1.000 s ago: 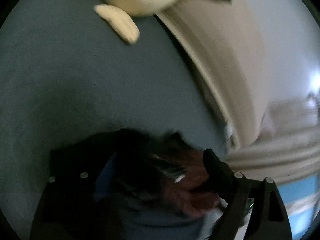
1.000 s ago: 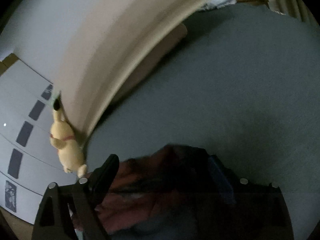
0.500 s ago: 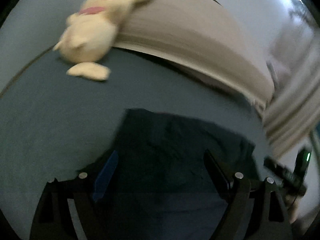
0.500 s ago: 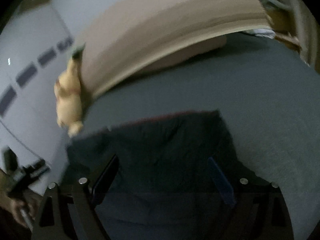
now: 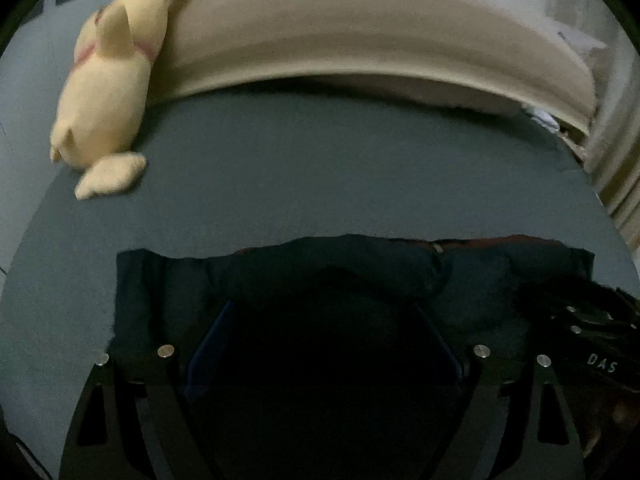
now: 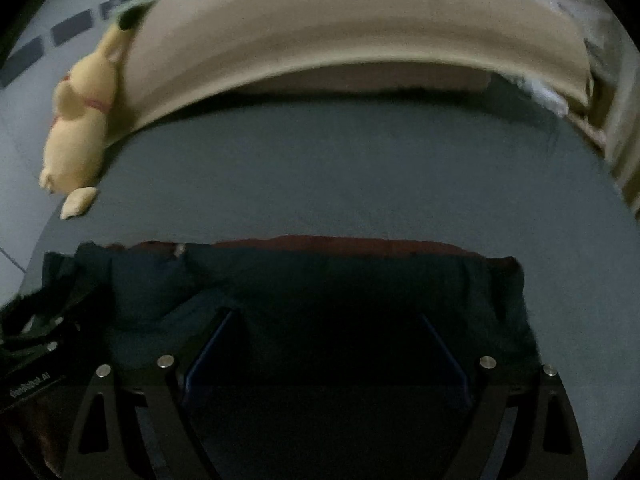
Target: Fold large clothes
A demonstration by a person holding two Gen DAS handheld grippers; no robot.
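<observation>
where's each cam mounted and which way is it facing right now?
Left wrist: on the left gripper, angled down over the dark garment toward the headboard; own fingers, right gripper at right.
Right wrist: on the right gripper, same heading; own fingers, left gripper at left.
Shared: garment, grey bed, yellow plush toy, headboard.

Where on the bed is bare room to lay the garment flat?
The wide grey sheet is free between the dark garment and the beige headboard. It is crowded at the far left corner, where the yellow plush toy leans on the headboard.
</observation>
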